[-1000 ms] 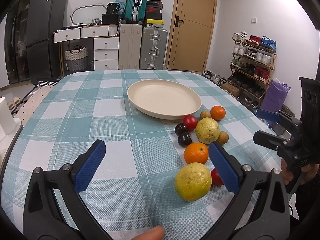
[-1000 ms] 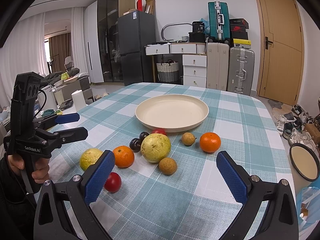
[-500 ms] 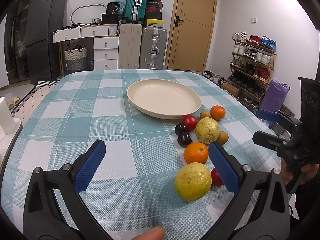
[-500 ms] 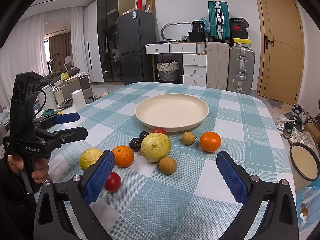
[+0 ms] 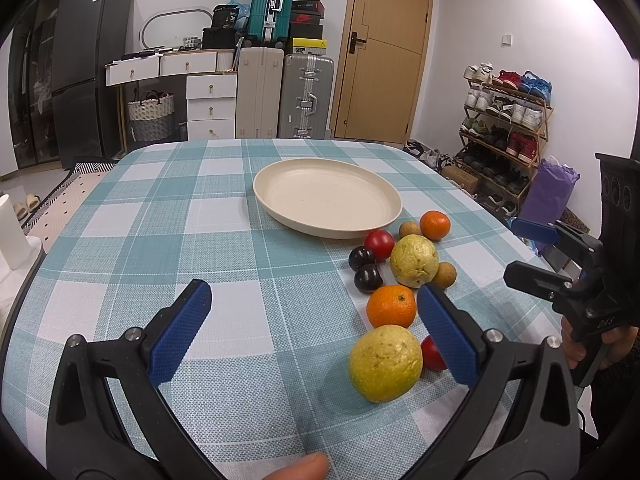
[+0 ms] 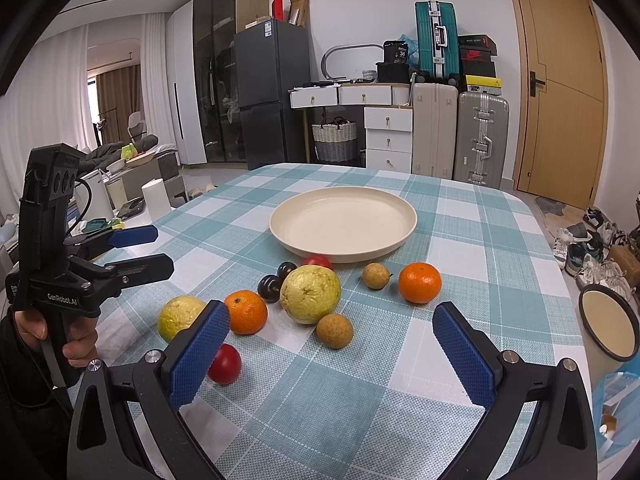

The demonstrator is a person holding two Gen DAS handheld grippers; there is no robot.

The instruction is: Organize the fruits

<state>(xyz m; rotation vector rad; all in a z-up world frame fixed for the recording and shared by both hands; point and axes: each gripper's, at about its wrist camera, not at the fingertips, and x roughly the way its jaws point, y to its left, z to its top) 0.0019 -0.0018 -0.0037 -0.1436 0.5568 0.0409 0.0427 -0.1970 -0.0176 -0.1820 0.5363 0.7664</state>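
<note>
**Both tongs wide open above the fruit**

The left gripper [image 5: 314, 328] hangs over the checked tablecloth [image 5: 224, 248] with its blue pads spread wide, holding nothing and touching nothing. Just inside its right pad lies a yellow guava [image 5: 385, 363], with a small red tomato [image 5: 433, 354] tucked behind it and an orange [image 5: 391, 306] a little further on.

The right gripper [image 6: 330, 350] is just as wide open and empty. A brown longan [image 6: 334, 330] sits between its pads but clear of both.

The fruit lies in a loose cluster on the cloth, on the near side of the cream plate [image 6: 343, 227], which has nothing in it: a second guava [image 6: 310, 293], two dark plums [image 6: 269, 288], another tomato [image 6: 317, 261], another longan [image 6: 376, 276] and a second orange [image 6: 419, 283].
</note>
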